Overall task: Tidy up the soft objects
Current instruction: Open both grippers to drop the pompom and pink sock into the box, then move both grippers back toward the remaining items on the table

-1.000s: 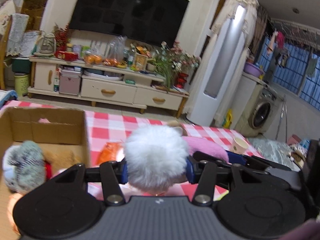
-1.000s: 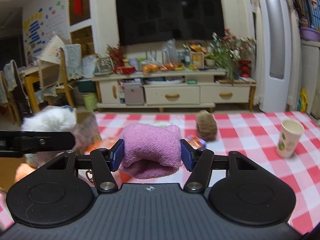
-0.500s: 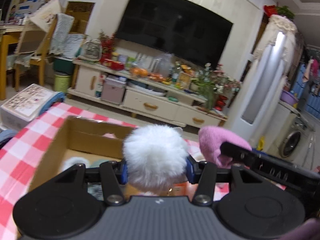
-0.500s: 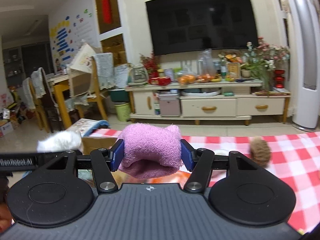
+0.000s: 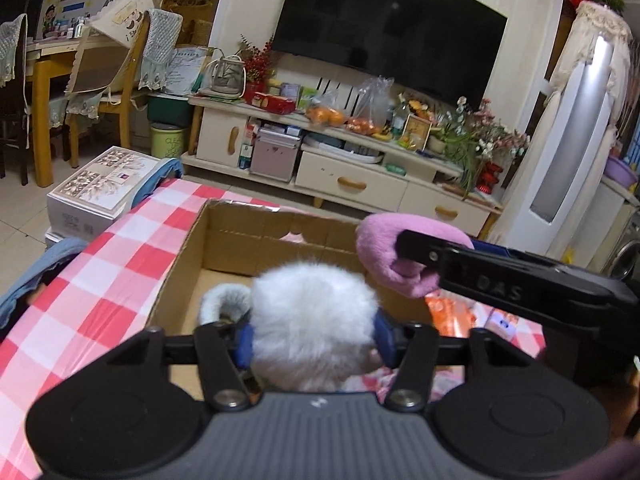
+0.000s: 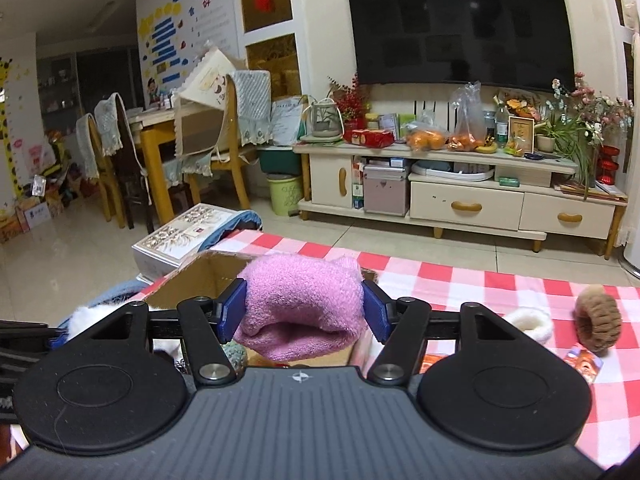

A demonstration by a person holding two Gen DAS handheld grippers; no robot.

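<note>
Both hands over the cardboard box point(image 5: 188, 264) at the left end of the red-checked tablecloth point(image 5: 100, 280), each with a soft item to drop in. Left gripper point(image 5: 314, 344): white fluffy pom-pom point(image 5: 312, 312) sits between the blue pads point(image 5: 245, 345); jaws have just been opening, and the fur bulges past both pads, so I cannot tell whether they press on it or only cradle it. It hangs above the box's near right part. Right gripper point(image 6: 304, 312): pink knitted piece point(image 6: 300, 304), folded, spans the full gap between its pads; jaws have just been easing apart too, yet the knit fills the gap and looks held. From the left wrist view that pink piece point(image 5: 390, 256) is over the box's right wall, not clearly inside. To do this well, I judge: let the pom-pom fall straight down into open floor of the box, and carry the pink piece further left past the wall before letting go, or it may slide off outside. In the way: a grey-white fuzzy toy point(image 5: 224, 304) already lies in the box just left of the pom-pom, and something pink shows at the far wall; the two grippers are close together, so releasing one at a time seems safer. Elsewhere on the cloth: a brown knitted ring point(image 6: 598, 322), a white fuzzy item point(image 6: 528, 322) beside it, an orange packet point(image 5: 448, 314) right of the box. TV cabinet point(image 6: 460, 200) well behind.
</note>
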